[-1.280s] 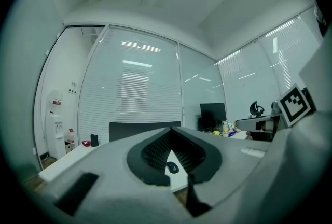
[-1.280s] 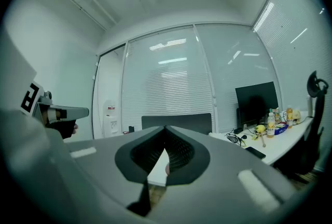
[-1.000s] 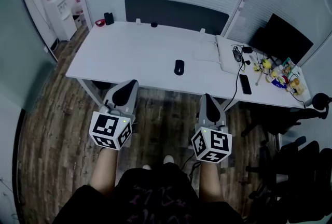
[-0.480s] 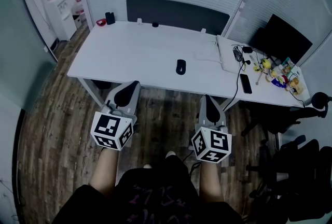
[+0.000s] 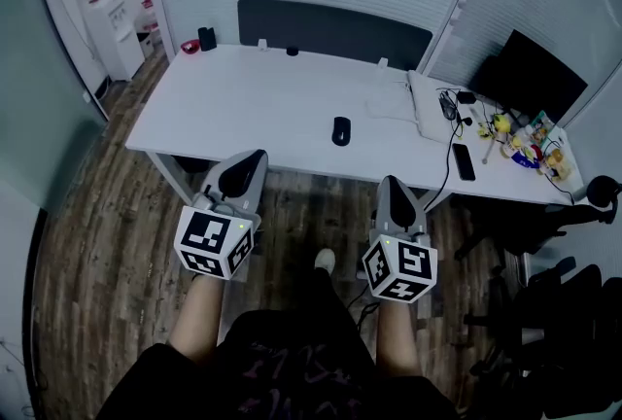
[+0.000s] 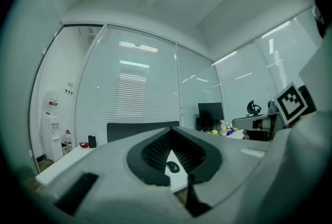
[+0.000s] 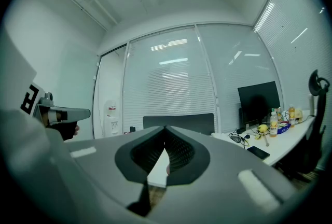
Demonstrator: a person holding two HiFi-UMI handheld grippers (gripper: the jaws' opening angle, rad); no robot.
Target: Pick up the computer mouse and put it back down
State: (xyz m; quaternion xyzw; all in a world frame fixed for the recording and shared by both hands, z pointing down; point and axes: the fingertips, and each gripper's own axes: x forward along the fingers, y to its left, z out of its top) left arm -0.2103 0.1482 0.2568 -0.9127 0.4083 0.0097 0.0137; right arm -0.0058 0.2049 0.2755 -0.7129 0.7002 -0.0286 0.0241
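lying on one white desk (image 5: 243, 97), one black mouse (image 5: 340, 130), left claw (image 5: 257, 156) and right claw (image 5: 392, 181) both clenched

White desk (image 5: 243, 102); black monitor (image 5: 526, 74), phone (image 5: 463, 161) at right end; water dispenser (image 5: 102, 15) far left.

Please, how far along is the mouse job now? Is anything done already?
Nothing looks done: the computer mouse lies on the white desk, apart from both claws. In hand: the left claw and right claw are shut, empty, short of the desk. Left: reaching, gripping, lifting, putting back.
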